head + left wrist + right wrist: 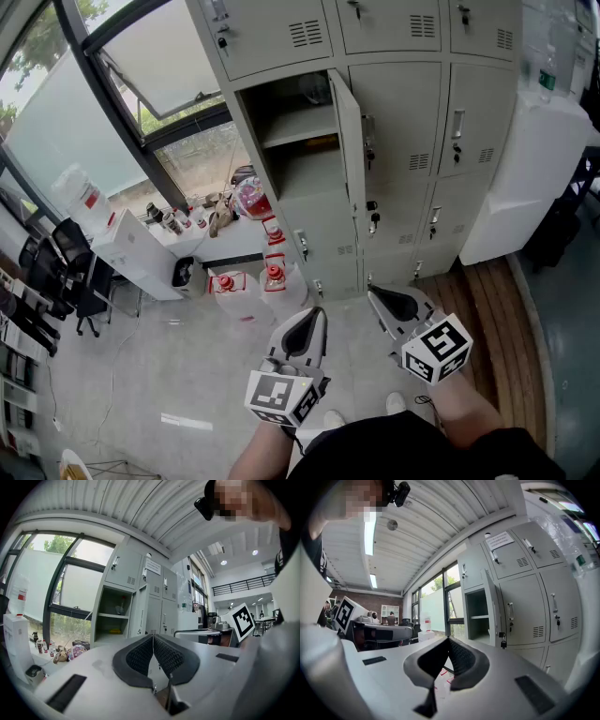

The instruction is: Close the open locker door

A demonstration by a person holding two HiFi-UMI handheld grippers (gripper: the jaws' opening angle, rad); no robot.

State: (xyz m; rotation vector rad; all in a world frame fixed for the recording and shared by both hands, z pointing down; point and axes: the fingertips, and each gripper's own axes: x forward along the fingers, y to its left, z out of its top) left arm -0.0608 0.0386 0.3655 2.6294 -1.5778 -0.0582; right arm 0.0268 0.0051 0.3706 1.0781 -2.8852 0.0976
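Bank of pale grey lockers (412, 122) beside a window (141, 66). The open locker door (350, 159), in the second row, is plain grey and swung out almost edge-on at the right of its compartment (one shelf inside). Left gripper (314, 319) and right gripper (380, 298) sit well short of the door, each with jaws closed together on nothing.

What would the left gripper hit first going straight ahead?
Likely the open locker door, edge-on right above the shut left gripper; nothing nearer shows. Depth is unclear, so it could be the closed locker beside it.
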